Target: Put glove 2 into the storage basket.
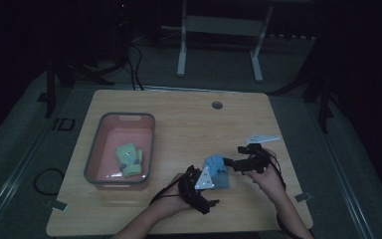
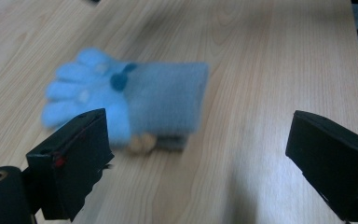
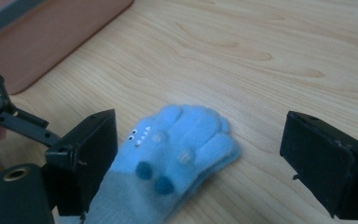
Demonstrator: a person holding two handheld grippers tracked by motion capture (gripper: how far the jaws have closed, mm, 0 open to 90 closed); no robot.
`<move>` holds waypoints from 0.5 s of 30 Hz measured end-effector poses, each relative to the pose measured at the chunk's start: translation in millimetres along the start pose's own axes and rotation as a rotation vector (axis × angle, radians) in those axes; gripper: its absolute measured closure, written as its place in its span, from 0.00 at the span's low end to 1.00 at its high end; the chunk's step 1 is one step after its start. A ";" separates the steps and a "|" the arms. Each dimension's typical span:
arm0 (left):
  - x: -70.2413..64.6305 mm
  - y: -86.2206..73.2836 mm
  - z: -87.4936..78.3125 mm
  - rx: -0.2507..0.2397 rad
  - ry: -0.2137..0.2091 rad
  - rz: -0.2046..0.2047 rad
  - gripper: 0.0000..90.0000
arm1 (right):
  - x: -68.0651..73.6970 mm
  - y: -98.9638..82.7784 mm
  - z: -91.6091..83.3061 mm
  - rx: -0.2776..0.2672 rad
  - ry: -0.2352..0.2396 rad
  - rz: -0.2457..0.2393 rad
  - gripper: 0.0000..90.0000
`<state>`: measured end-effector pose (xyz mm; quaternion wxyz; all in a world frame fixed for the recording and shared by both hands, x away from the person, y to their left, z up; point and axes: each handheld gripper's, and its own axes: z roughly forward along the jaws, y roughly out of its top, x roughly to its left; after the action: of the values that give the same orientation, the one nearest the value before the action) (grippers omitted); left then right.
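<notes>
— Blue, that glove [image 1: 218,171]? Where is it lying?

— On my wooden worktop [image 1: 189,114], lower middle of the high view, between my two grippers. My left gripper [image 2: 200,154] has its jaws wide, nothing held. My right gripper [image 3: 200,163] stands just as wide, the glove lying loose between its jaws.

— And upper left?

— A green glove [image 1: 129,158] in the grey tub [image 1: 93,154].

Blurred, covered and cropped parts

The soft blue knitted glove [image 2: 130,100] is smeared by blur in the left gripper view, its small markings unreadable; in the high view the left gripper [image 1: 202,185] and its grey plate cover part of that glove; in the right gripper view the glove's cuff runs off the bottom edge; the green knitted item [image 1: 129,159] in the grey-rimmed pink plastic bin [image 1: 95,144] is too small and dim to identify.
</notes>
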<state>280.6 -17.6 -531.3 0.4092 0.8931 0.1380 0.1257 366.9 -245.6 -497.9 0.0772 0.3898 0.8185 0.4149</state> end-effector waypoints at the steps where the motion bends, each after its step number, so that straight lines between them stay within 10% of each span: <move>1: 0.6 1.6 1.8 -0.004 0.002 0.011 0.08 | -0.7 0.7 2.2 0.004 -0.005 -0.003 0.17; 6: 2.6 11.0 10.7 -0.023 0.008 0.050 0.17 | -4.9 4.1 16.0 0.014 -0.021 -0.006 0.38; 15: 9.4 11.9 31.9 0.015 -0.016 0.120 0.33 | -10.5 -5.1 52.6 0.133 -0.037 -0.018 0.37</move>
<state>301.9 -44.0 -541.3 0.3952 0.9039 0.0817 0.1417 394.8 -222.2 -537.6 0.0702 0.3943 0.8461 0.3517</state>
